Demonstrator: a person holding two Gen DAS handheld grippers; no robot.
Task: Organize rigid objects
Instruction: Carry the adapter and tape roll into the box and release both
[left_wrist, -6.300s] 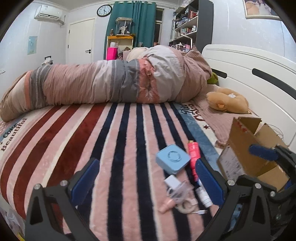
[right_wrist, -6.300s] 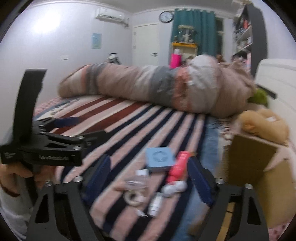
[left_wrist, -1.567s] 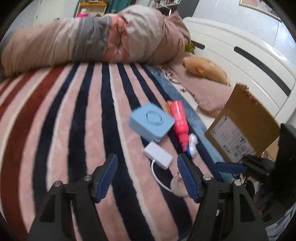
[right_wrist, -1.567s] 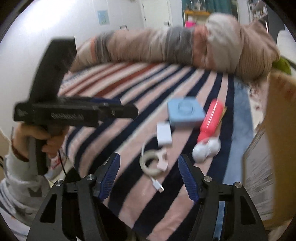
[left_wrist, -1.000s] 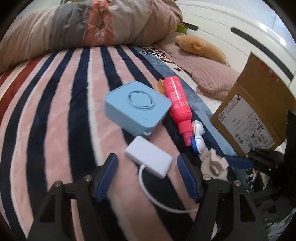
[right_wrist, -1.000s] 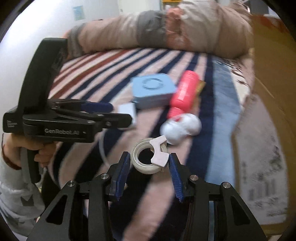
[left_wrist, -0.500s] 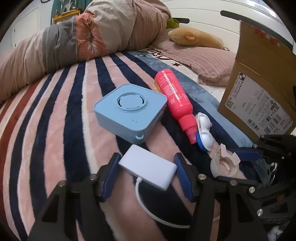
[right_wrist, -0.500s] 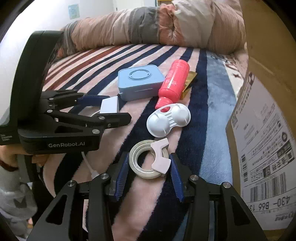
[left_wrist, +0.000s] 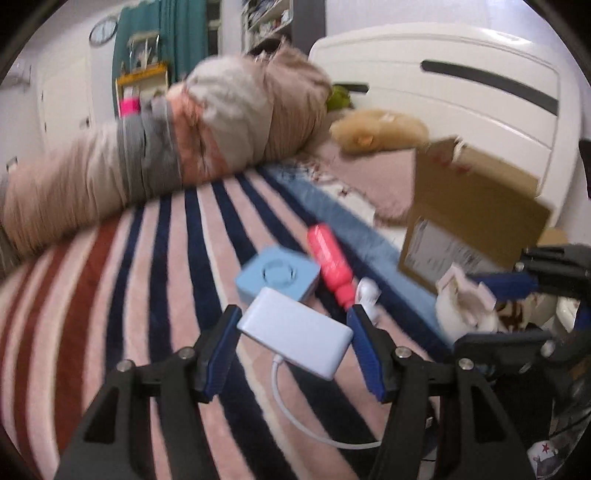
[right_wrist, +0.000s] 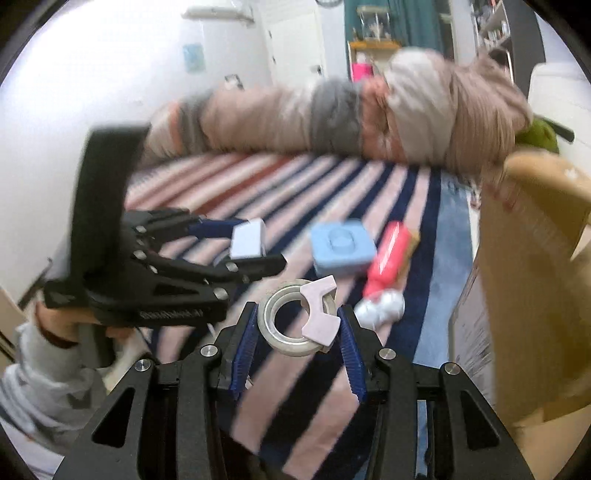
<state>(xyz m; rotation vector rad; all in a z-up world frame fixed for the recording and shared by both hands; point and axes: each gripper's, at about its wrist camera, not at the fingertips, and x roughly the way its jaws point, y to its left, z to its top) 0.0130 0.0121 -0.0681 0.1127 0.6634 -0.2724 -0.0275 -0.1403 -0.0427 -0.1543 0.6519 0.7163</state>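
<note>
My left gripper (left_wrist: 293, 328) is shut on a white adapter box (left_wrist: 295, 332) with a white cable (left_wrist: 314, 424) hanging from it, lifted above the striped bed. It also shows in the right wrist view (right_wrist: 247, 240). My right gripper (right_wrist: 297, 326) is shut on a tape roll with a pink dispenser piece (right_wrist: 299, 321), also lifted; it shows in the left wrist view (left_wrist: 465, 306). A light blue square box (left_wrist: 277, 275), a red bottle (left_wrist: 328, 262) and a white contact lens case (right_wrist: 380, 308) lie on the blanket.
An open cardboard box (left_wrist: 472, 218) stands at the right by the white headboard (left_wrist: 461, 85). A rolled duvet (left_wrist: 166, 155) lies across the far side of the bed. A tan plush toy (left_wrist: 376, 129) lies near the headboard.
Both grippers have risen off the blanket with their objects: the left with the white adapter box, the right with the tape roll. Both views are blurred by the motion.
</note>
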